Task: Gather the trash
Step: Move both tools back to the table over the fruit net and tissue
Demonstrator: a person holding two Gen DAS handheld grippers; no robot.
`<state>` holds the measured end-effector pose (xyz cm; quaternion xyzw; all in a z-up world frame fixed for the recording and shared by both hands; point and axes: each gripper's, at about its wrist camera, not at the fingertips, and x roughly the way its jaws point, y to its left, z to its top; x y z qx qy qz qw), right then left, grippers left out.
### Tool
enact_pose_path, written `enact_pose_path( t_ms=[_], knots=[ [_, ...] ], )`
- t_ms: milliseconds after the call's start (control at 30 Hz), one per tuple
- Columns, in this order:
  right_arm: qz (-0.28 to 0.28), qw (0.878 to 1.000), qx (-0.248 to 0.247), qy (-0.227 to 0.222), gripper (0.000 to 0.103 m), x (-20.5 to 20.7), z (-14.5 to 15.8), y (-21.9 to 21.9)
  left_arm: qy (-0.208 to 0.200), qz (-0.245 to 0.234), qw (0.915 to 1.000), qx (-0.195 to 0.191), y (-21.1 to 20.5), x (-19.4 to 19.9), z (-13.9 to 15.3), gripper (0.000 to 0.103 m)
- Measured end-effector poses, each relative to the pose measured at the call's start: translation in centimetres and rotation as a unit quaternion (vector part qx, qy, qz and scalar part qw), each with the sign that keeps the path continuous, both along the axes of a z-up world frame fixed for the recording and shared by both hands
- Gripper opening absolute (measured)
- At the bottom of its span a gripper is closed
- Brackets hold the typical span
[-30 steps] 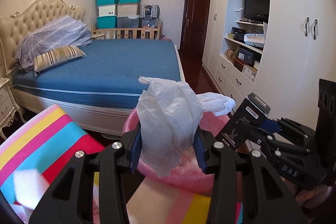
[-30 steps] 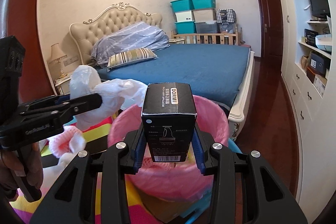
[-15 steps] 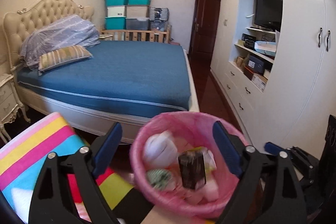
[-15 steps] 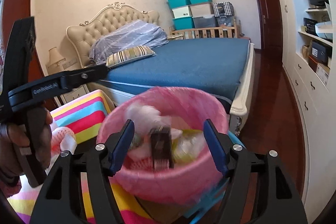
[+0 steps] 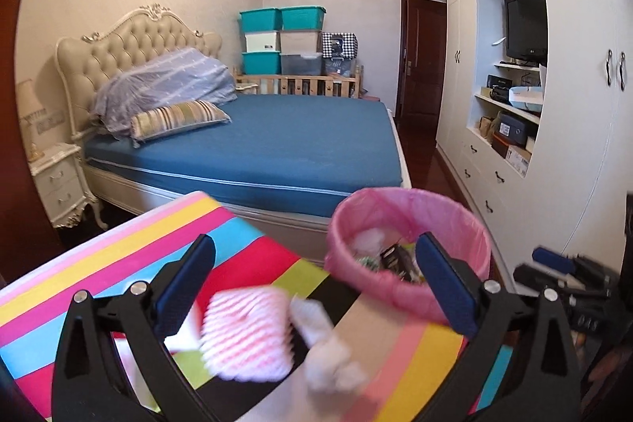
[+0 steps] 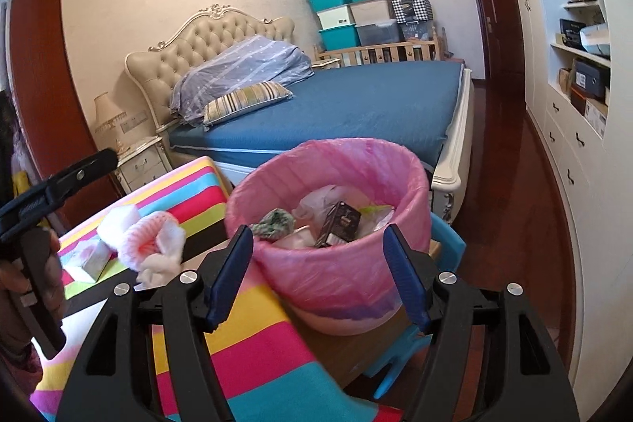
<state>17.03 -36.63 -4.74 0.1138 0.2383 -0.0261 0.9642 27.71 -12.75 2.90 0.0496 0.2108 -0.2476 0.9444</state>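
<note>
A bin with a pink liner (image 6: pixel 379 161) (image 5: pixel 467 220) stands at the edge of a striped table. Inside it lie a black box (image 6: pixel 342 224) (image 5: pixel 395 258), a clear plastic bag (image 6: pixel 320 198) and a green wad (image 6: pixel 275 222). My right gripper (image 6: pixel 318 277) is open and empty, just in front of the bin. My left gripper (image 5: pixel 316 287) is open and empty over the table, left of the bin. A pink foam net sleeve (image 5: pixel 249 335) (image 6: pixel 148 238) and white crumpled paper (image 5: pixel 328 351) lie on the cloth between its fingers. It also shows in the right wrist view (image 6: pixel 59 176).
The table has a rainbow-striped cloth (image 6: pixel 253 343) (image 5: pixel 118 271). A small tissue pack (image 6: pixel 93 258) and a white foam piece (image 6: pixel 114 222) lie at its left. A blue stool (image 6: pixel 443 248) sits behind the bin. A bed (image 5: pixel 277 141), nightstand (image 5: pixel 59 180) and white wardrobe (image 5: pixel 573 145) stand beyond.
Both grippers opened and dropped the plastic bag and the black box into the bin. Then both pulled back; the left one swung left over the pink net sleeve.
</note>
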Motion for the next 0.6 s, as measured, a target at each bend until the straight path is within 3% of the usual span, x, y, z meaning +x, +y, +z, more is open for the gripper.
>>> enact_pose_path(
  t_ms=[267, 600],
  knots=[
    [0.027, 0.999, -0.016, 0.007, 0.070, -0.5, 0.6, 3.9, 0.010, 0.012, 0.9994, 0.029, 5.2, -5.1, -2.3, 0.098],
    [0.073, 0.996, -0.034, 0.046, 0.070, 0.7, -0.9, 9.0, 0.048, 0.071, 0.9957, 0.034, 12.2, -6.5, -5.0, 0.098]
  ],
)
